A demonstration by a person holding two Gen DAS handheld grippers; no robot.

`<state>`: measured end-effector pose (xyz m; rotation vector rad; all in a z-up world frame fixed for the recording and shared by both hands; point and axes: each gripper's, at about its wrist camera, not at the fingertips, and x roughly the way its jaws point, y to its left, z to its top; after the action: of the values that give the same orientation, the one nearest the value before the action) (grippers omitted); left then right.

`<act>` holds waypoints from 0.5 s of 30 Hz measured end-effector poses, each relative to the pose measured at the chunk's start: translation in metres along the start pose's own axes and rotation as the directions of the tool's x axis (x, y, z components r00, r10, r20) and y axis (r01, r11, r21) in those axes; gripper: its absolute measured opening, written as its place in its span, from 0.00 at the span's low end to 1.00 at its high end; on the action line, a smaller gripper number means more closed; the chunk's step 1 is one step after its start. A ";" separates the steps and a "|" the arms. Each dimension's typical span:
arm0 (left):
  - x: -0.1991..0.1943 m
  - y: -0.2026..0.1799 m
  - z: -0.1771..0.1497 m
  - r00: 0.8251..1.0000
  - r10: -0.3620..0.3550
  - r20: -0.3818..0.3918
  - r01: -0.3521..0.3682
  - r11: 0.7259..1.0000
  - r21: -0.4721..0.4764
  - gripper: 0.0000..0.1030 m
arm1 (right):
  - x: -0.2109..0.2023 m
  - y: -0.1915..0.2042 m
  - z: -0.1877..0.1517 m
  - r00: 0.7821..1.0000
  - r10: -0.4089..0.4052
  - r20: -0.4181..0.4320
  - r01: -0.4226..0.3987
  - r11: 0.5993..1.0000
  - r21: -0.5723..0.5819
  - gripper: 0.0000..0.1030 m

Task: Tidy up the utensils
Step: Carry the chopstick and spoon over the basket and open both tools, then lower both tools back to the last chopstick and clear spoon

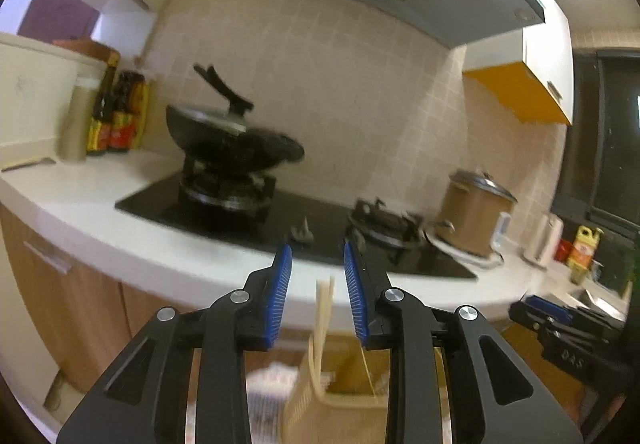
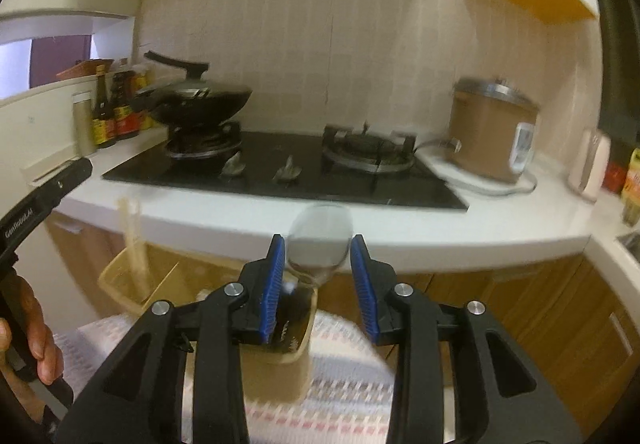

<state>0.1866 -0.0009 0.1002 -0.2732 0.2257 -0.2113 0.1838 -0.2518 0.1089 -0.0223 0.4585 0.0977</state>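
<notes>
The left gripper (image 1: 318,272) has blue pads, and they are spread apart. A pair of pale chopsticks (image 1: 323,320) stands between the pads, but the pads do not touch them. The chopsticks lean a little, with their bottom ends down in a tan basket (image 1: 320,400). The basket sits below the gripper on a striped cloth (image 1: 266,396).

The right gripper (image 2: 319,276) is spread apart too. A big shiny spoon (image 2: 320,240) stands between its blue pads with its round bowl pointing up. The picture is blurry here, so it is hard to tell if the left pad brushes the spoon. The right pad is clearly away from it. The spoon's handle goes down into a tan cup (image 2: 280,368) that stands on the same striped cloth.

In the right view, the basket with the chopsticks is off to the left of the cup. A person's hand (image 2: 28,328) holds the black handle of the left gripper at the left edge.

Behind it all is a white surface (image 2: 400,220) with a black stove (image 2: 280,180) set in it. A black wok (image 2: 196,104) with a lid sits on the left burner. A brown rice cooker (image 2: 492,132) stands to the right, and dark sauce bottles (image 2: 110,112) stand to the left.
</notes>
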 end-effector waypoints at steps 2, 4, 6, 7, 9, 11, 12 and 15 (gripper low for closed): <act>-0.009 0.003 -0.001 0.998 -0.014 -0.055 0.014 1.000 -0.004 0.24 | -0.008 -0.003 -0.005 0.999 0.029 -0.029 -0.028 0.999 0.031 0.44; -0.017 0.008 -0.005 0.990 -0.027 -0.139 0.025 1.000 -0.016 0.24 | -0.015 -0.008 -0.011 0.995 0.066 -0.077 -0.060 0.995 0.077 0.44; -0.023 0.011 -0.010 0.970 -0.050 -0.238 0.044 0.999 -0.030 0.24 | -0.019 -0.013 -0.017 0.982 0.128 -0.139 -0.109 0.984 0.139 0.44; -0.024 0.011 -0.014 0.959 -0.053 -0.278 0.046 0.998 -0.032 0.24 | -0.020 -0.014 -0.021 0.970 0.163 -0.179 -0.132 0.976 0.172 0.44; -0.028 0.012 -0.023 0.929 -0.078 -0.362 0.067 0.997 -0.043 0.24 | -0.022 -0.015 -0.029 0.946 0.218 -0.239 -0.167 0.962 0.214 0.44; -0.028 0.010 -0.038 0.874 -0.095 -0.476 0.083 0.995 -0.046 0.24 | -0.020 -0.012 -0.040 0.909 0.269 -0.318 -0.194 0.949 0.248 0.44; -0.027 0.009 -0.044 0.855 -0.099 -0.509 0.088 0.995 -0.046 0.24 | -0.018 -0.010 -0.045 0.892 0.290 -0.347 -0.204 0.943 0.263 0.44; -0.026 0.001 -0.078 0.768 -0.095 -0.633 0.115 0.993 -0.010 0.24 | -0.004 -0.003 -0.068 0.807 0.362 -0.467 -0.225 0.919 0.325 0.44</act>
<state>0.1423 -0.0127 0.0321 -0.1754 0.8860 -0.4185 0.1503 -0.2579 0.0499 0.2873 1.0193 0.3479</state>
